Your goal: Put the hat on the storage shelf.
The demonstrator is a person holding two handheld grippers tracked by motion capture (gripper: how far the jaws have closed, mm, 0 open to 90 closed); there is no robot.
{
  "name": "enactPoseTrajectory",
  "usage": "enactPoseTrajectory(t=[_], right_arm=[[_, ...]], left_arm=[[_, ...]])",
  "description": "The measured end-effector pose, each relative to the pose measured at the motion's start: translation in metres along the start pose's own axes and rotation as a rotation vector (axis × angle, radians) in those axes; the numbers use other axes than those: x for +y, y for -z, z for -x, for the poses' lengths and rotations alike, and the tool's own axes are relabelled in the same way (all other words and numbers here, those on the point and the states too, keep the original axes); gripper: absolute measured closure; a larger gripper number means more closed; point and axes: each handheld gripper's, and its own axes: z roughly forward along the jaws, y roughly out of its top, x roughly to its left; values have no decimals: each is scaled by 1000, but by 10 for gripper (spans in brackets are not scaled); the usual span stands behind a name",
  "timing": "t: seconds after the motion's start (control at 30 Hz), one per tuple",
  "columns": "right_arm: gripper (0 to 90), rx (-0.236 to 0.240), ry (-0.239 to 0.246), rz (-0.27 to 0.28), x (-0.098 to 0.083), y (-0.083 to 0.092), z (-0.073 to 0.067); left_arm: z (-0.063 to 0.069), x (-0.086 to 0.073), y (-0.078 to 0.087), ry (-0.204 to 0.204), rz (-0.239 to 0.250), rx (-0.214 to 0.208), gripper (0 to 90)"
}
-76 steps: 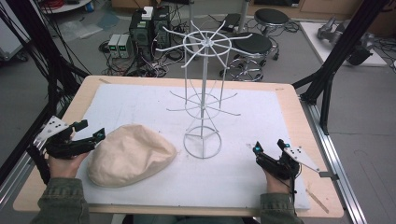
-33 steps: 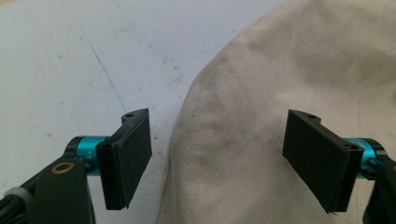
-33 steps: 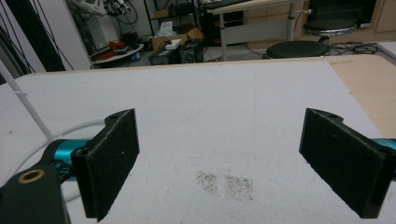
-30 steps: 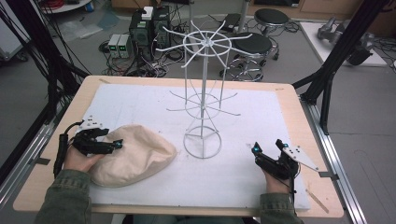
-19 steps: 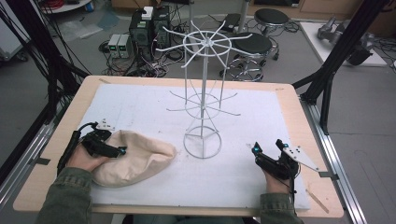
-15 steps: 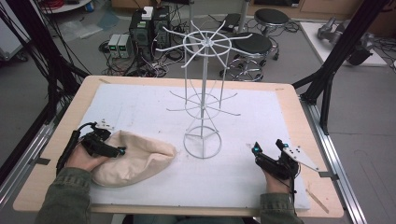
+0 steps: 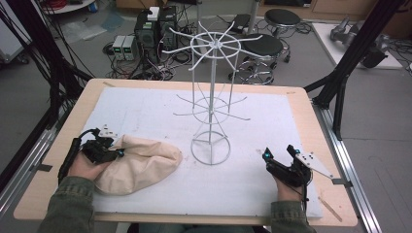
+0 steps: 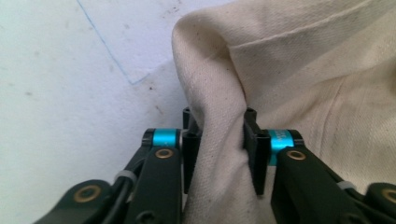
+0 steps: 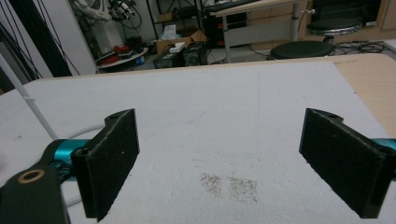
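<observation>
Your left gripper (image 7: 115, 152) has just closed its jaws on a fold of the cream cloth bag (image 7: 138, 165), at the bag's left end near the front-left of the surface (image 7: 145, 111); in the left gripper view the pads (image 8: 252, 149) pinch the bunched fabric (image 8: 219, 154) firmly, which I judge a sound hold for lifting. Your right gripper (image 7: 278, 153) rests at the front-right, well apart from the bag, jaws wide with nothing between them, presumably held ready to assist. Farther back, at mid-surface, the white wire rack (image 7: 212, 97) stands upright just beside the bag's right end, likely the hanging place.
</observation>
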Motion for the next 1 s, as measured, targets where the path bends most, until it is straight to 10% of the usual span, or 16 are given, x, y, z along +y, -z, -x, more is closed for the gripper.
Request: enactPoseTrajectory(t=[0.6, 1.0], right_arm=[[111, -3, -1, -1, 0, 0, 0], [111, -3, 6, 6, 0, 0, 0]], left_arm=[[-5, -11, 15, 77, 119, -15, 778], [-13, -12, 37, 160, 313, -73, 778]])
